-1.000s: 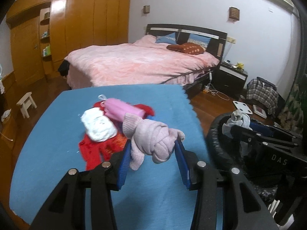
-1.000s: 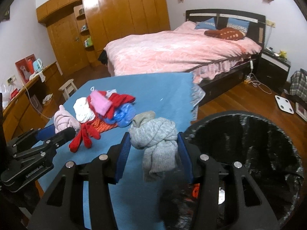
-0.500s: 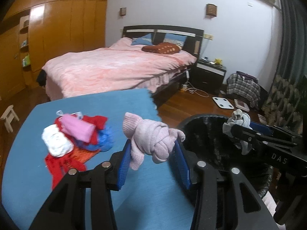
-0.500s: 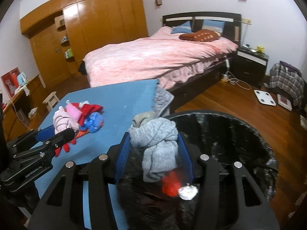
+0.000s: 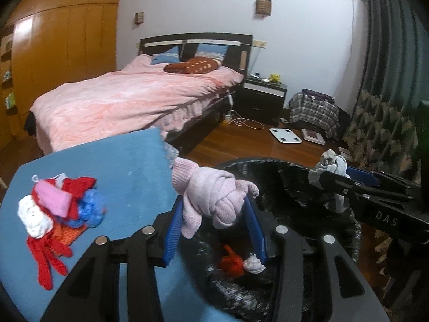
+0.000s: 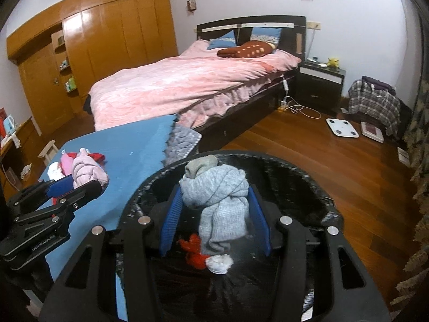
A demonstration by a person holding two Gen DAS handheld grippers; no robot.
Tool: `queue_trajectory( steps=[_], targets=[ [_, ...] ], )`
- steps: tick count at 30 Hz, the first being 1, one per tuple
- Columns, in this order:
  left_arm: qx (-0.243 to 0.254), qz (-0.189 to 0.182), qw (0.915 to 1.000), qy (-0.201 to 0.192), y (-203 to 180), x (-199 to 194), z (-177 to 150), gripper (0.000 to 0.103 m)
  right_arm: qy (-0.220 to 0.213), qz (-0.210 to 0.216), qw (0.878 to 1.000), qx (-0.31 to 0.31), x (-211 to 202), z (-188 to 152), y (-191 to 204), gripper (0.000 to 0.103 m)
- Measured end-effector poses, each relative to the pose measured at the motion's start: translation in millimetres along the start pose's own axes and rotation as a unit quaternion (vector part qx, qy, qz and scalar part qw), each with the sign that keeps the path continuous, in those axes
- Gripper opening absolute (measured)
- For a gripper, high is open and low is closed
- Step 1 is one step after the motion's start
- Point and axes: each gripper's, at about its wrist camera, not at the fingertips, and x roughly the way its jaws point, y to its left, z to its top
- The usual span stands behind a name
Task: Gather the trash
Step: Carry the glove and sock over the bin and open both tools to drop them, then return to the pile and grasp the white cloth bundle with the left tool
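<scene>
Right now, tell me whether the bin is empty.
Not empty: the bin already holds a red scrap and a white wad at its bottom.

White letters reading "DAS" are showing on the black body of the right gripper (image 5: 348,177) in the left wrist view. Pale lettering is running along the black body of the left gripper (image 6: 88,177) in the right wrist view, too blurred to read surely.

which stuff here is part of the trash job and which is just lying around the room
Job:
left tool gripping pink knotted sock
right tool gripping grey knotted sock
black-lined trash bin
pile of socks and gloves on blue table

Lying about:
bed
nightstand
white scale
plaid cloth
</scene>
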Motion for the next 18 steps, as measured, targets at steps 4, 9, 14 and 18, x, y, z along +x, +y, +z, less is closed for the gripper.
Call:
queue_trajectory(
  steps=[4, 9, 14, 18],
  targets=[
    [0.010, -0.012, 0.9999, 0.003, -14, 9, 1, 0.045, 0.001, -0.010, 1.000, 0.006, 0, -4, -13, 0.049],
    [0.018, -0.026, 0.9995, 0.010, -28, 21, 3, 0.045, 0.004, -0.020, 1.000, 0.013, 1, -9, -27, 0.050],
    [0.024, -0.038, 0.9988, 0.020, -34, 28, 2, 0.059, 0.002, -0.033, 0.999, 0.021, -1, -14, -37, 0.060],
    [0.023, -0.031, 0.9991, 0.017, -29, 24, 2, 0.069, -0.005, -0.047, 0.999, 0.020, -4, -13, -40, 0.080]
  ],
)
